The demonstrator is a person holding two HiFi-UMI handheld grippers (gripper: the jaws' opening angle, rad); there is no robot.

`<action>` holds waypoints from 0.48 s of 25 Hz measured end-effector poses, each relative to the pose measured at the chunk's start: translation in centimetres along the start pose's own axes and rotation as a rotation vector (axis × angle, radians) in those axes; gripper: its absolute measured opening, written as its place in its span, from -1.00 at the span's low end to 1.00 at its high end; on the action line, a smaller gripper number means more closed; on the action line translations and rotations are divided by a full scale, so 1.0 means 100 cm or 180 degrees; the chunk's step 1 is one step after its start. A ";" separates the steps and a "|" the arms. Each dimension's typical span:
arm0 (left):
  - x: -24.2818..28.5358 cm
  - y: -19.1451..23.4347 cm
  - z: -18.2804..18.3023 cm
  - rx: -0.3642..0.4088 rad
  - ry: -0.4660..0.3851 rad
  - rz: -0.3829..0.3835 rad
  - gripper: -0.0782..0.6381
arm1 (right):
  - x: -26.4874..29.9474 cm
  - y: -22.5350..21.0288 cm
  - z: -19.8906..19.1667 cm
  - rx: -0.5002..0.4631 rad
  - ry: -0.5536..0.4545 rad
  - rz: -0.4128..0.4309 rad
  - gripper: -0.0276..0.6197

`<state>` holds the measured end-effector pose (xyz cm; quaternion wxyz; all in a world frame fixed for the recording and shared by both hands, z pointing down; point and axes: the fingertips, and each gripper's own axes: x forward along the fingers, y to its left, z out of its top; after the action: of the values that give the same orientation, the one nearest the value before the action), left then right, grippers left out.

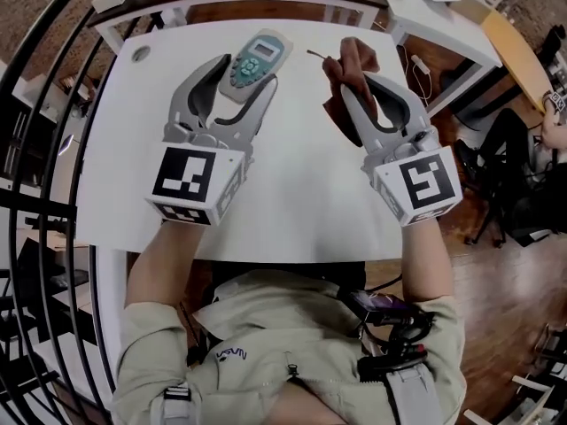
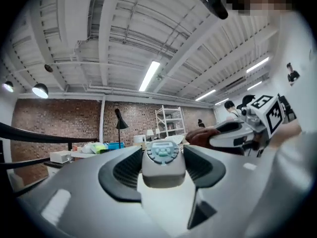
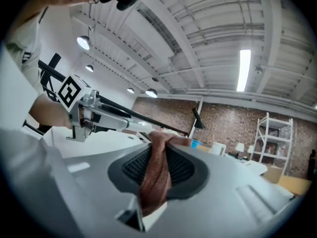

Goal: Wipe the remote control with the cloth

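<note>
A grey remote control (image 1: pixel 254 61) with blue-green buttons and a small screen is clamped between the jaws of my left gripper (image 1: pixel 244 71) over the far middle of the white table (image 1: pixel 292 202). In the left gripper view the remote control (image 2: pixel 162 161) sits pinched between both black pads, buttons facing up. My right gripper (image 1: pixel 359 82) is shut on a brown cloth (image 1: pixel 347 67), which bunches out past its tips. In the right gripper view the cloth (image 3: pixel 156 177) runs as a twisted strip between the pads. The two grippers stand side by side, a short gap apart.
A round cable hole (image 1: pixel 141 54) is in the table's far left corner. Another white desk (image 1: pixel 438 16) with a cable stands beyond the right edge, with dark chairs (image 1: pixel 505 162) at the right. A black railing (image 1: pixel 35 149) curves along the left.
</note>
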<state>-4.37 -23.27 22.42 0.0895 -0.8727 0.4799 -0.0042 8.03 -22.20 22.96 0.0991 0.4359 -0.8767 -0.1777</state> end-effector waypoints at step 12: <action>0.054 0.010 -0.107 0.0145 0.1076 -0.0054 -0.02 | 0.045 -0.018 -0.120 0.0077 0.1133 0.0187 -0.66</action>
<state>-3.35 -29.94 32.37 0.0273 -0.8614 0.4805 -0.1625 10.65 -29.49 33.32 0.2526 0.4358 -0.8597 -0.0842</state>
